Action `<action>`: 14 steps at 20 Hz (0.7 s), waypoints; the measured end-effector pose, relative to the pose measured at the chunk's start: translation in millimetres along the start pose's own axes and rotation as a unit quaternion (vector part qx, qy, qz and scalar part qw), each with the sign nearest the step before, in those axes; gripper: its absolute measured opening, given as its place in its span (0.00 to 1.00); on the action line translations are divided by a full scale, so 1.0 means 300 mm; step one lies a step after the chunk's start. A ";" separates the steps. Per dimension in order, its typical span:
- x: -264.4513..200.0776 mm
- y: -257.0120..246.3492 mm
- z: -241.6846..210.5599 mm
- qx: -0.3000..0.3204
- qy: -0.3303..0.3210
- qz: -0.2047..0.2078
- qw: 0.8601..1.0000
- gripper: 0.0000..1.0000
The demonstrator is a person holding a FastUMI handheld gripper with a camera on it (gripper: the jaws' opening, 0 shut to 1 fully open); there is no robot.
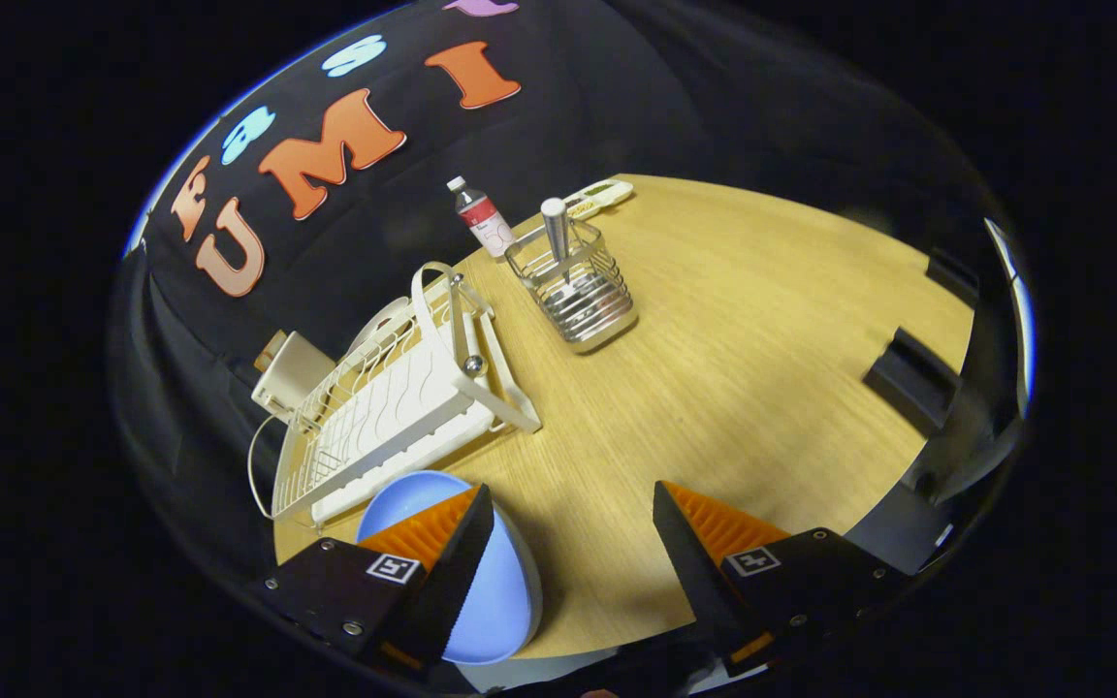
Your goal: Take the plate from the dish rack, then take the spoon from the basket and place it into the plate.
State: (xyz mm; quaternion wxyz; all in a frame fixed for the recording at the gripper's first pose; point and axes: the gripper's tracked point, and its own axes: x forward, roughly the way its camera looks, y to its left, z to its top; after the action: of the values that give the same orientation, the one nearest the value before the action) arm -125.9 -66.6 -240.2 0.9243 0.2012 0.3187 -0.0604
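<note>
Gripper view: gripper fingers spread wide, gripping nothing. Blue plate on the table, partly under one finger. Dish rack just beyond it. Spoon upright in wire basket, well ahead.

table: pale wood grain, matt | plate: smooth, plastic-looking, soft sheen | dish rack: coated wire over ribbed plastic tray, matt | basket: shiny metal wire | spoon: polished metal | bottle: clear plastic, paper label | gripper: fingers apart, ridged pads
</note>
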 end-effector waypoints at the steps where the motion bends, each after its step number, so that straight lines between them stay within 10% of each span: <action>1: -0.004 -0.009 0.039 -0.018 -0.010 -0.007 1.000 0.98; 14: -0.013 -0.006 0.443 -0.147 -0.112 -0.023 0.983 0.99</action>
State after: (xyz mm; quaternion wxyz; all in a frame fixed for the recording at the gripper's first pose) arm -54.3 -122.8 -143.3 0.9720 0.0478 0.2230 -0.0566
